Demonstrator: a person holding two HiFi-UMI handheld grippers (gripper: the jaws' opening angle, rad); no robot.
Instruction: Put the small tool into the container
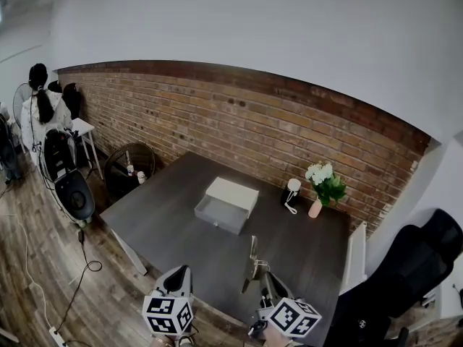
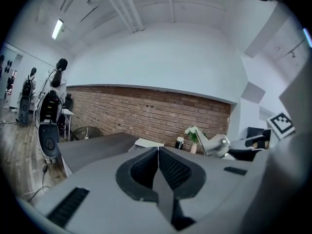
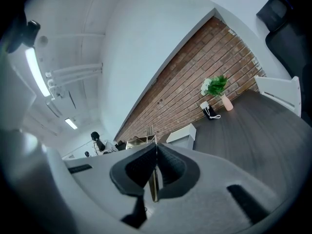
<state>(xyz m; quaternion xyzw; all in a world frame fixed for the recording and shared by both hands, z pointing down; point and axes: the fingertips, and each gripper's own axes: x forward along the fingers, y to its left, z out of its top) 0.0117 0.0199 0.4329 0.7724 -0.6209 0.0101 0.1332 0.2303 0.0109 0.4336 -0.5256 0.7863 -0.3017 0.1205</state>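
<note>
- My right gripper [image 3: 156, 165] has its fingers clamped together on the small tool [image 3: 154, 187], a thin metal strip pinched edge-on between the pads.
- In the head view the tool's bright end sticks out past the fingertips, over the near part of the dark table [image 1: 173, 215].
- The white box [image 1: 226, 204] sits mid-table, farther off than the tool and slightly left, well apart from it.
- My left gripper [image 2: 158, 164] has its fingers together with nothing between them. It is by the table's near edge, left of the right one.
- A vase of flowers [image 1: 323, 186] stands at the table's far right.
</note>
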